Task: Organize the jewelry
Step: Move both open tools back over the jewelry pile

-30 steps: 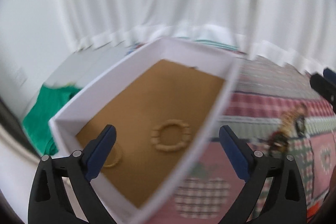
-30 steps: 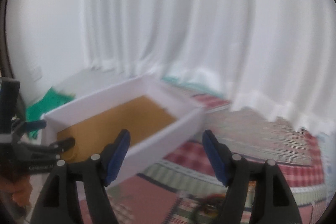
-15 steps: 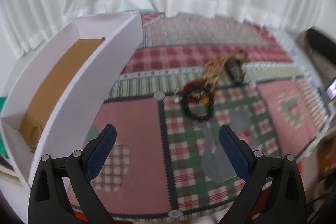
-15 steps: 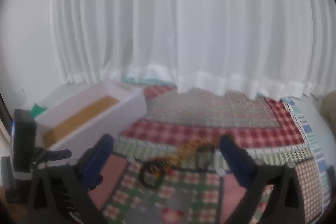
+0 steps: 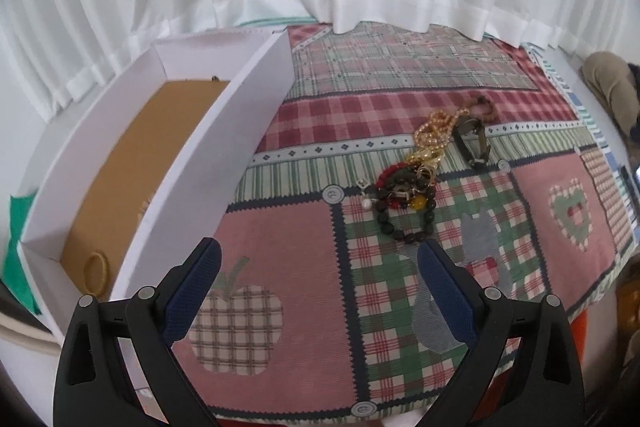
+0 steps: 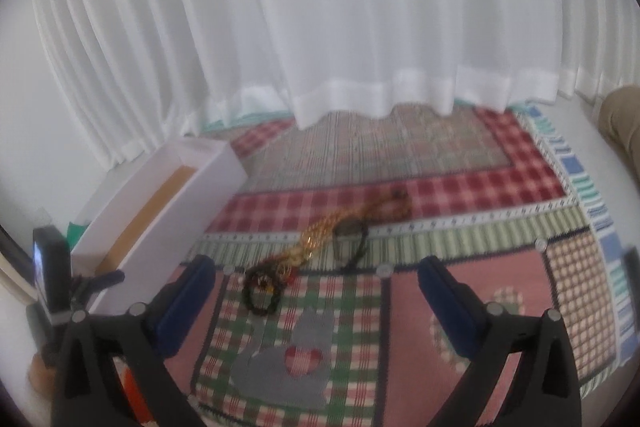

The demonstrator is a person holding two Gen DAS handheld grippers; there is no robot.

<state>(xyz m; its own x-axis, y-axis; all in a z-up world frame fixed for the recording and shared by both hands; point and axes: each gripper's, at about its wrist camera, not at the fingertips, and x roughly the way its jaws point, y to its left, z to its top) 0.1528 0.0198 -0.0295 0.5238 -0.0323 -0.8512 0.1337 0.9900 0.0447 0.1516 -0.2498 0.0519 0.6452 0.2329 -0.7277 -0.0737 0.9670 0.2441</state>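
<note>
Jewelry pile (image 5: 424,179) tangled mid-quilt (image 5: 280,255), right of white box (image 5: 208,163). Left gripper (image 5: 319,267) and right gripper (image 6: 316,283) both spread wide, empty, angled down toward it, presumably readying a pick.

Woven patchwork cloth (image 5: 280,247) looks matt; the box (image 5: 208,155) is smooth white card lined brown; gold chain (image 5: 430,137) glossy; dark beads (image 5: 404,235) shiny.

Right claw (image 6: 316,301) newly wider, empty.
</note>
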